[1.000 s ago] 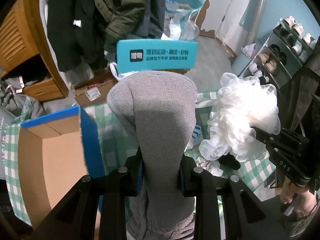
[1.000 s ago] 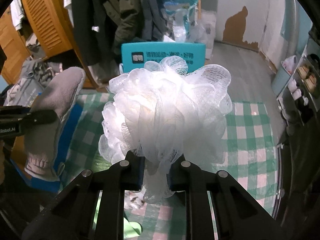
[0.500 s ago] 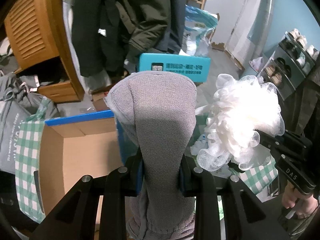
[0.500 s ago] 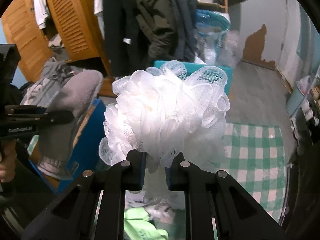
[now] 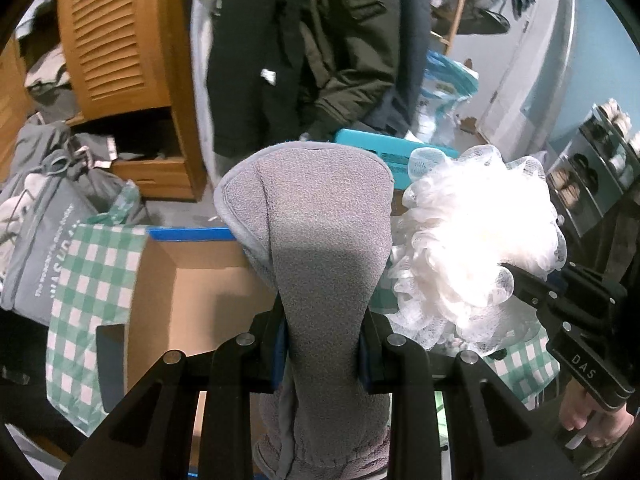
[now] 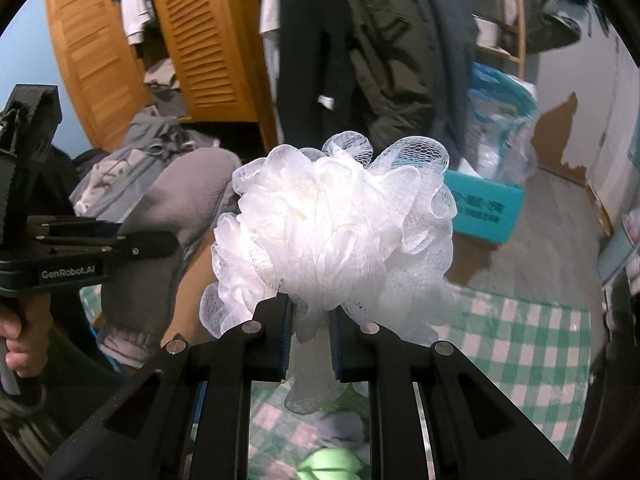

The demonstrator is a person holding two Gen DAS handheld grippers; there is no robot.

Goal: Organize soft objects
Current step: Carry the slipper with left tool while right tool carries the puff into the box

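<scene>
My left gripper [image 5: 323,344] is shut on a grey fleece slipper [image 5: 316,232], which stands up between its jaws and hides much of the view ahead. Below and left of it lies an open cardboard box with a blue rim [image 5: 192,280]. My right gripper [image 6: 312,340] is shut on a white mesh bath pouf [image 6: 340,236]. The pouf [image 5: 476,248] also shows right of the slipper in the left wrist view, close beside it. In the right wrist view the slipper [image 6: 168,248] and the left gripper [image 6: 160,242] sit at the left, held by a hand [image 6: 20,336].
A green-and-white checked cloth [image 6: 520,344] covers the table, with small soft items [image 6: 328,464] low in the right wrist view. A teal box [image 6: 484,212], hanging dark coats [image 5: 320,40], orange louvred doors [image 6: 208,40], a grey bag [image 5: 44,240] and a shoe rack [image 5: 592,168] surround the table.
Both grippers have risen and swung left with their loads; the cardboard box now lies nearer under the slipper, and more of the wardrobe and coats shows. Both grips are unchanged.
</scene>
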